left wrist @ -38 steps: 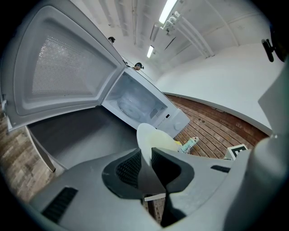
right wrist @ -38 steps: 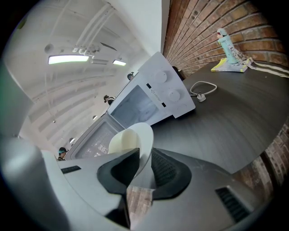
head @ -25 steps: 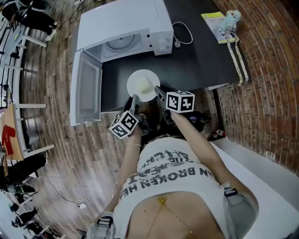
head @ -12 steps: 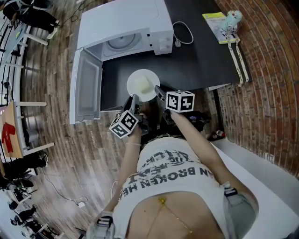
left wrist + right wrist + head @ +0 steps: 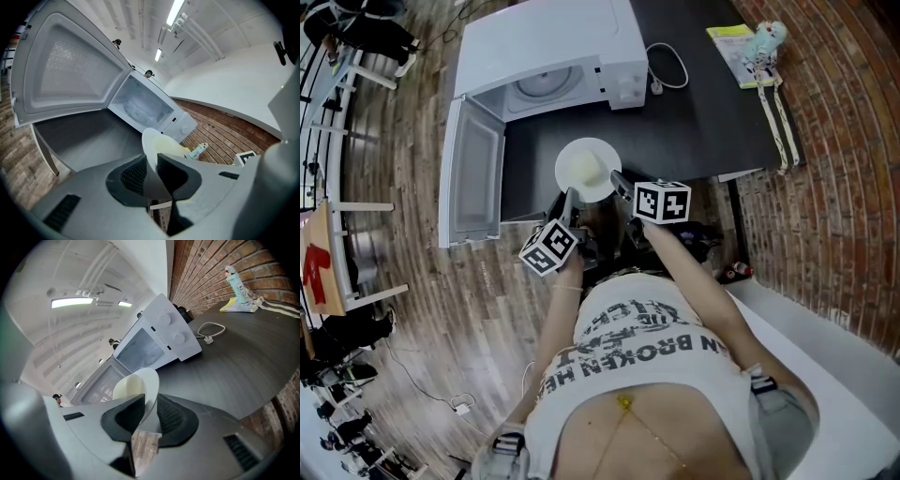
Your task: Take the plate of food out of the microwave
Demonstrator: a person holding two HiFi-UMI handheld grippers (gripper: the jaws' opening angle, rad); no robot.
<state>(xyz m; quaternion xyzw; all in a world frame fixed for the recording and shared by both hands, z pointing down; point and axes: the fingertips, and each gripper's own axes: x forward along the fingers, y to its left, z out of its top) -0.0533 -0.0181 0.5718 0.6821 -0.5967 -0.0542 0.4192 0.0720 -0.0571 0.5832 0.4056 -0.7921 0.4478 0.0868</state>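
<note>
White round plate [image 5: 603, 156] with pale yellow food [image 5: 580, 171]: we are holding it where it hung a second ago, clear of the open white microwave [image 5: 553, 47]. The left gripper [image 5: 570, 200] and right gripper [image 5: 620, 181] are each clamping its rim. We are keeping it over the dark grey tabletop [image 5: 712, 103]; plank floor [image 5: 403, 253] and brick wall [image 5: 844, 141] surround.
</note>
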